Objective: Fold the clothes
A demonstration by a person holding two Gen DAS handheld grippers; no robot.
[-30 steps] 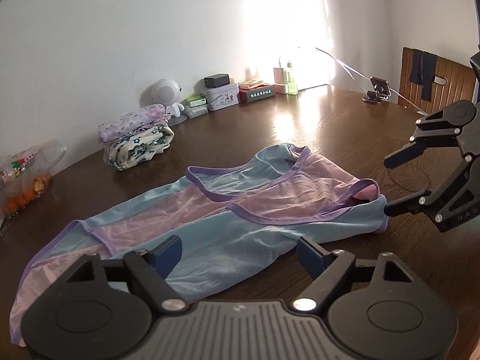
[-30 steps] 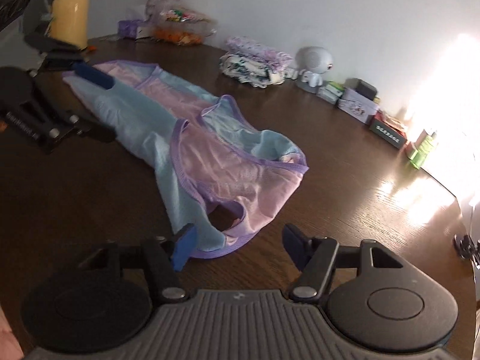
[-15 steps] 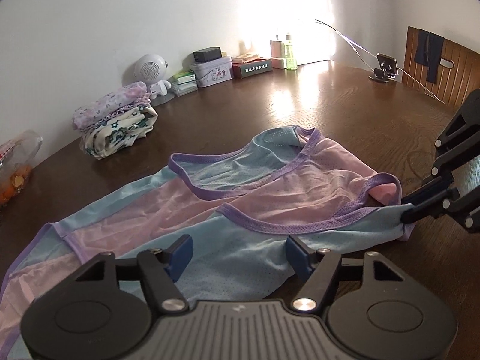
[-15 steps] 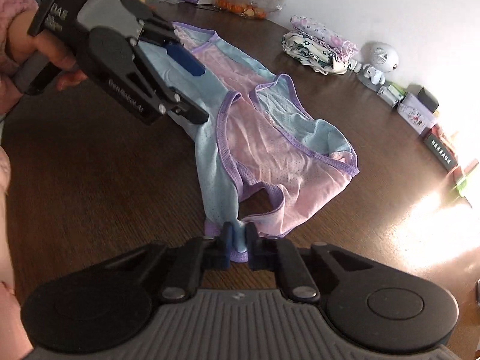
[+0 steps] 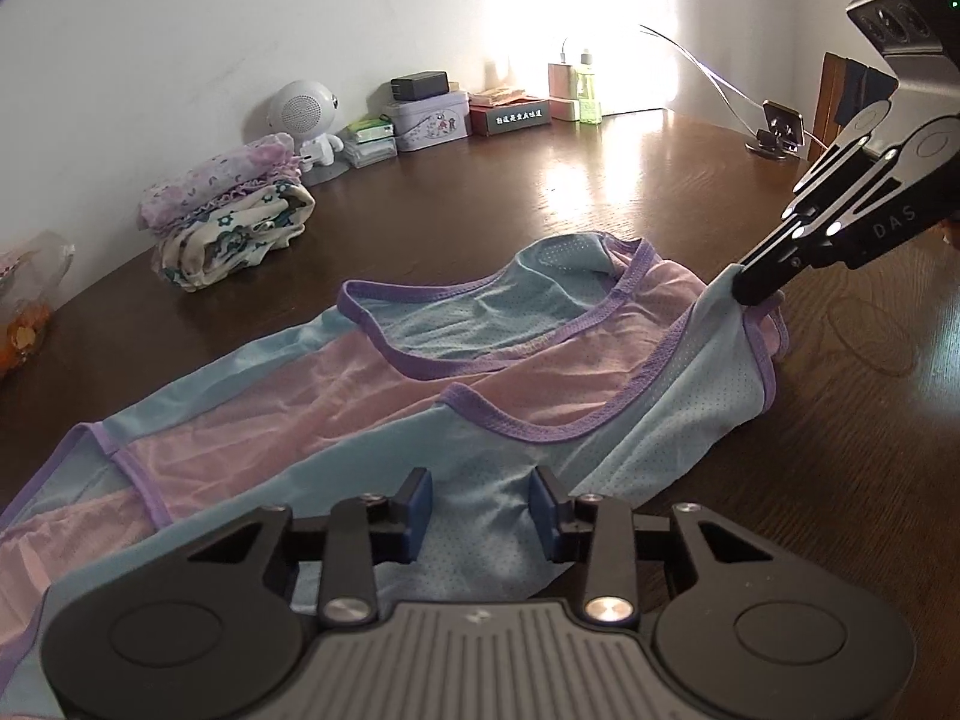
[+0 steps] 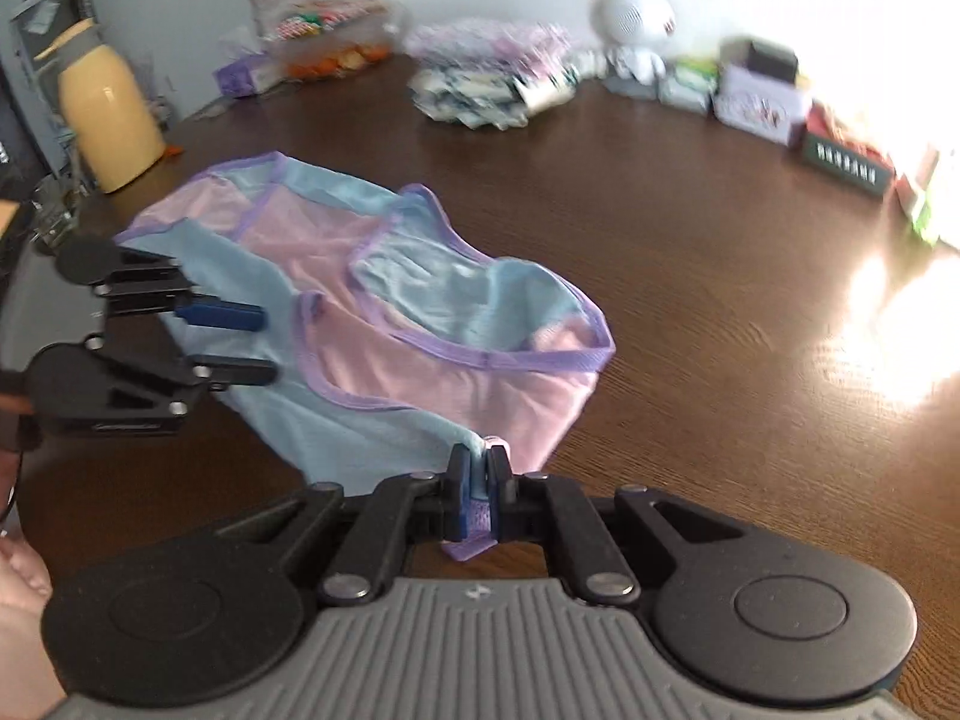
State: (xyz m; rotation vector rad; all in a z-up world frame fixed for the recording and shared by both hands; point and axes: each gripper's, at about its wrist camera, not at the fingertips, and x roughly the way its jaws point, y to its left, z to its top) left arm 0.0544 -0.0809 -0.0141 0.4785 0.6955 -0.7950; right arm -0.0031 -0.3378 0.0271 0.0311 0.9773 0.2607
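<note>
1. Since a second ago, the right gripper point(image 6: 480, 483) has clamped the shoulder strap of the sleeveless mesh top point(image 5: 480, 372) and lifted that corner off the wooden table point(image 5: 600, 192), so the blue panel there now folds up over the pink one.
2. Its blue pads are pressed together on the lilac-trimmed strap, a bit of which hangs out below them in the right wrist view; in the left wrist view the same gripper point(image 5: 741, 285) shows as a closed black beak with the cloth bunched at its tip.
3. Most of the top lies spread flat on the table, blue and pink panels edged in lilac, neckline open towards the wall.
4. The left gripper point(image 5: 480, 501) has just been closing; its blue pads stand apart over the blue side edge of the top, with a raised fold of cloth between them, and whether they already touch it cannot be told.
5. From the right wrist view that gripper point(image 6: 246, 342) sits at the top's near edge, its fingers still separated.
6. Well behind the top lies a stack of folded clothes point(image 5: 228, 210), beside a small white robot-shaped speaker point(image 5: 303, 117).
7. Along the wall stand a printed tin point(image 5: 429, 120), small boxes and a green bottle point(image 5: 589, 96).
8. A yellow jug point(image 6: 108, 120) stands at the far left of the right wrist view.
</note>
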